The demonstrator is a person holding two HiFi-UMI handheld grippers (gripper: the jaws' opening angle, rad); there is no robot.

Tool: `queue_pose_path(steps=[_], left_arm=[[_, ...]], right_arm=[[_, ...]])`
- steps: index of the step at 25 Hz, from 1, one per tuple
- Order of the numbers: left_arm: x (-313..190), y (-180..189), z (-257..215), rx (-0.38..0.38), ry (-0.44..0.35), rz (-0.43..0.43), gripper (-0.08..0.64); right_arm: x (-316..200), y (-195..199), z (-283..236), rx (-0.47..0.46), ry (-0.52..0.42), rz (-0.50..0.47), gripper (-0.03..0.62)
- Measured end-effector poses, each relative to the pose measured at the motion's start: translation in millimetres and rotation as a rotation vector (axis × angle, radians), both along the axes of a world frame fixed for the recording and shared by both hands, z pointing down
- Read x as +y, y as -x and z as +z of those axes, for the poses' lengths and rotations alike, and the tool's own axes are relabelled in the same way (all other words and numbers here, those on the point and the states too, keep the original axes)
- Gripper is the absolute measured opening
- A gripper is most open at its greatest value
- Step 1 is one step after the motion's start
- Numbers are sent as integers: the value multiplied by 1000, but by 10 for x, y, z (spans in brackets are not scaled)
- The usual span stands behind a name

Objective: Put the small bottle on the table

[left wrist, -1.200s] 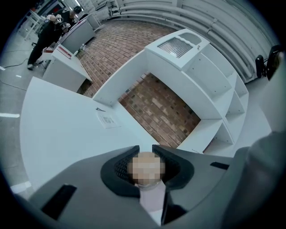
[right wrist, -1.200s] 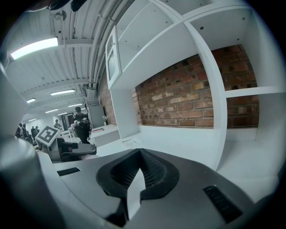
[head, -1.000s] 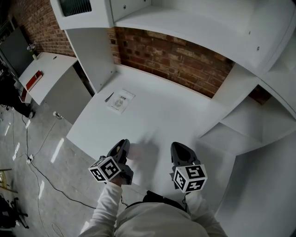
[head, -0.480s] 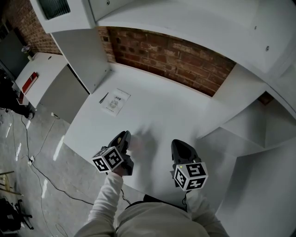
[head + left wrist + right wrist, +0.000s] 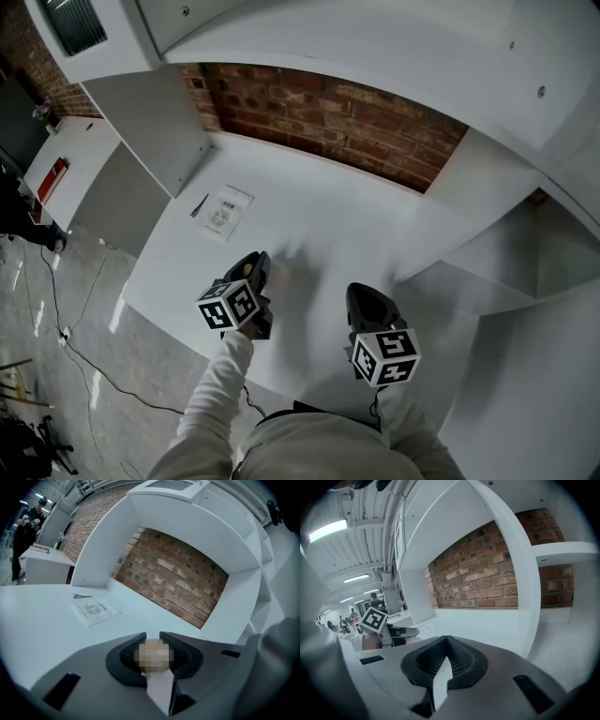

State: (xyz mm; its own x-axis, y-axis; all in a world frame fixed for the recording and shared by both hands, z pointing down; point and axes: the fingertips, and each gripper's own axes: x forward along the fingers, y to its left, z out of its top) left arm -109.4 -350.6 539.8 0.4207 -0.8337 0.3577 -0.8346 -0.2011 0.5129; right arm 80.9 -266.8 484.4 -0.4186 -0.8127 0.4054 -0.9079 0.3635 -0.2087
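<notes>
Jaws of left tool (image 5: pixel 151 637) pinch what seems the small bottle (image 5: pixel 153 658).

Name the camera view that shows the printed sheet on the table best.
The left gripper view: the printed sheet lies large and unobstructed, its round mark visible. The head view shows the sheet whole from above, but smaller. The right gripper view does not show it.

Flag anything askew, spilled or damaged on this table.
Nothing spilled or damaged. On the white table, only a printed sheet lies skewed to the table's edge, a thin dark item beside it. The left claw grips the small bottle.
</notes>
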Motion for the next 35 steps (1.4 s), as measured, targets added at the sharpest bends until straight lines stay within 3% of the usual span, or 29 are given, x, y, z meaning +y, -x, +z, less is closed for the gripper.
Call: queue_pose_path(steps=[9,35], left_arm=[[-334,-140,63,-162,-31,64,101],[-938,-635,151,-514,-122,239,101]], right_arm=[[-36,-14,45,7,11,7,28],[-126,-61,150,29,33,19,28]])
